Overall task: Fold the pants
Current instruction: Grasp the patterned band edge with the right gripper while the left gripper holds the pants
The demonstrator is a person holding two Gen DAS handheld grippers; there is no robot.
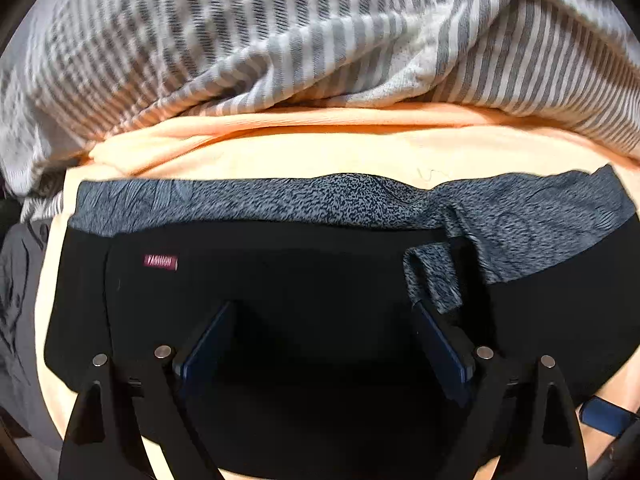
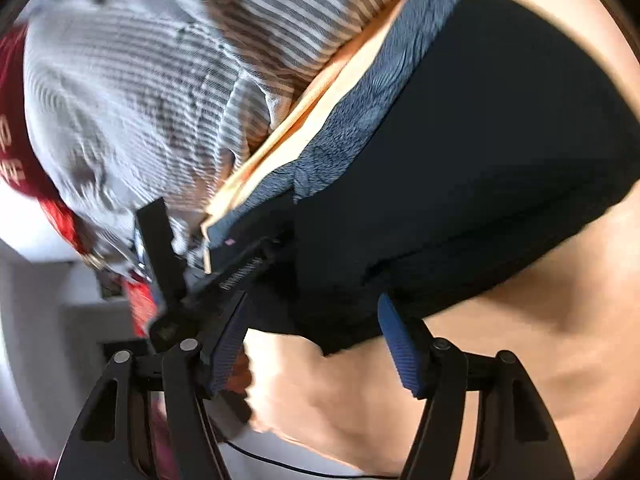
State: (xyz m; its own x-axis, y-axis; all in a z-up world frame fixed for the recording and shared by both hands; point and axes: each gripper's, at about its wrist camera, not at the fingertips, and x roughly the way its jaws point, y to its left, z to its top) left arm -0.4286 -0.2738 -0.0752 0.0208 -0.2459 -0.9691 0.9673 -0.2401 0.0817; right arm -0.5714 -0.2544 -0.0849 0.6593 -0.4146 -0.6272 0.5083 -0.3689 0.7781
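The black pants [image 1: 280,280], already doubled into a compact bundle with the speckled grey waistband [image 1: 340,200] along the far side, lie on a peach sheet [image 1: 320,148] covering what looks like a bed. A striped grey blanket [image 1: 280,40] is bunched just beyond the sheet's far edge.

The left claw [image 1: 324,344] hangs low over the middle of the bundle, jaws spread wide and gripping nothing. The right claw [image 2: 316,344] is likewise open at the bundle's near corner, one pad over the black cloth and the other over bare sheet (this view is blurred, so whether it touches the fabric I cannot tell). The left claw's body shows at the bundle's other end in that view.

A loose flap of waistband [image 1: 434,280] is turned back near the left claw's right finger. The likely trouble: closing there could catch only that flap or the top layer, so a lift would peel the fold open. Pinching the soft sheet along with the pants could also drag the bundle askew.
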